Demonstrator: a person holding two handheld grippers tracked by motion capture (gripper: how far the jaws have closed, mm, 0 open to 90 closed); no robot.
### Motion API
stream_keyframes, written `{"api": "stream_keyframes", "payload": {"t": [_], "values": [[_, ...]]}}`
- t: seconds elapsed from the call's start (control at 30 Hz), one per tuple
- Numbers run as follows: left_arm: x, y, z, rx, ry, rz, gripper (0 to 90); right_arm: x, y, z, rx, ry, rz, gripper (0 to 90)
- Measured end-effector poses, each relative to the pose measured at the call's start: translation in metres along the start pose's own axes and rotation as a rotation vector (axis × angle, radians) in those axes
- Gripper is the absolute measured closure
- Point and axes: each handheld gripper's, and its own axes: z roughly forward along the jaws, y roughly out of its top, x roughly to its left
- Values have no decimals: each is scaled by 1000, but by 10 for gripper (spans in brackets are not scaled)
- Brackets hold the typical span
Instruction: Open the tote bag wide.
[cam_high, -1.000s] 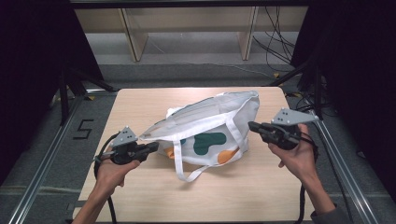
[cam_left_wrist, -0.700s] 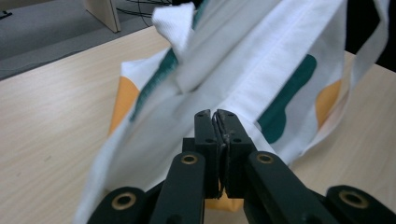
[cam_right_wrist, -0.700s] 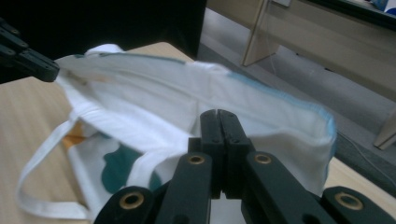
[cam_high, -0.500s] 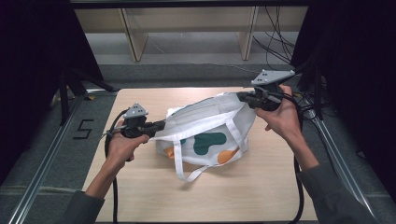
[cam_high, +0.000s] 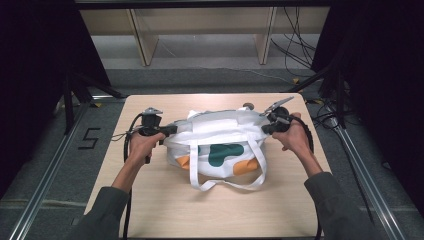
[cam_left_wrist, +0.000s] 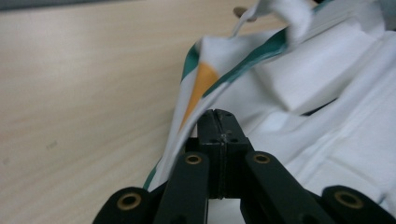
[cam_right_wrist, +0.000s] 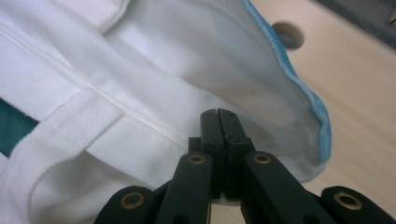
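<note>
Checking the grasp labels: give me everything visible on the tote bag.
The tote bag is white fabric with green and orange shapes and white strap handles, one looping toward the person. It lies flattened mid-table, stretched between the left gripper and right gripper, each shut on a top corner of it.

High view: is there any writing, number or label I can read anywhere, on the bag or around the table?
"5": a dark figure on the grey floor left of the table.
The white bag bears only green and orange shapes, with no words that can be read.
</note>
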Motion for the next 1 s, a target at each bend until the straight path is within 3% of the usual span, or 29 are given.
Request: {"api": "stream_keyframes", "payload": {"t": [0.03, 0.07, 0.1, 0.17, 0.27, 0.33, 0.37, 0.4, 0.43, 0.47, 0.53, 0.6, 0.67, 0.73, 0.8, 0.87, 0.9, 0.97, 1.0], "values": [[7, -7, 8, 47, 7, -10, 894, 0, 0, 0, 0, 0, 0, 900], [12, -15, 17, 88, 25, 15, 895, 7, -12, 18, 45, 34, -11, 900], [13, -16, 16, 79, 18, -1, 895, 9, -16, 26, 41, 34, -28, 900], [12, -16, 15, 87, 19, 14, 896, 10, -21, 32, 36, 11, -38, 900], [7, -10, 10, 89, 40, 33, 895, 9, -15, 21, 54, 9, -13, 900], [4, -5, 5, 48, 20, 23, 891, 8, -8, 10, 5, -11, -36, 900], [1, -2, 3, 36, 8, 22, 885, 9, -1, 3, -70, -9, -25, 900], [1, -2, 3, 36, 8, 22, 878, 9, -1, 3, -70, -9, -25, 900], [-7, 4, 2, 11, -27, 20, 872, 13, 12, -9, -139, 15, -17, 900], [-12, 8, 3, 7, -43, 27, 868, 15, 20, -10, -171, 20, -31, 900], [-22, 14, 6, 16, -57, 61, 862, 22, 32, -9, -192, 61, -24, 900], [-32, 21, 13, 30, -79, 84, 859, 31, 44, 0, -184, 86, -47, 900], [-41, 24, 21, 31, -120, 66, 860, 39, 51, 14, -146, 110, -51, 900], [-43, 25, 23, 43, -133, 71, 862, 44, 51, 21, -100, 117, -66, 900], [-49, 27, 38, 85, -133, 91, 863, 50, 45, 23, -96, 96, -83, 900], [-49, 28, 47, 93, -140, 60, 869, 53, 37, 15, -81, 132, -92, 900], [-49, 29, 51, 99, -137, 58, 872, 54, 32, 12, -90, 156, -124, 900], [-49, 30, 54, 117, -126, 77, 874, 62, 15, 5, -35, 197, -122, 900], [-49, 31, 55, 120, -120, 74, 876, 64, 9, 6, -56, 209, -136, 900]]}}
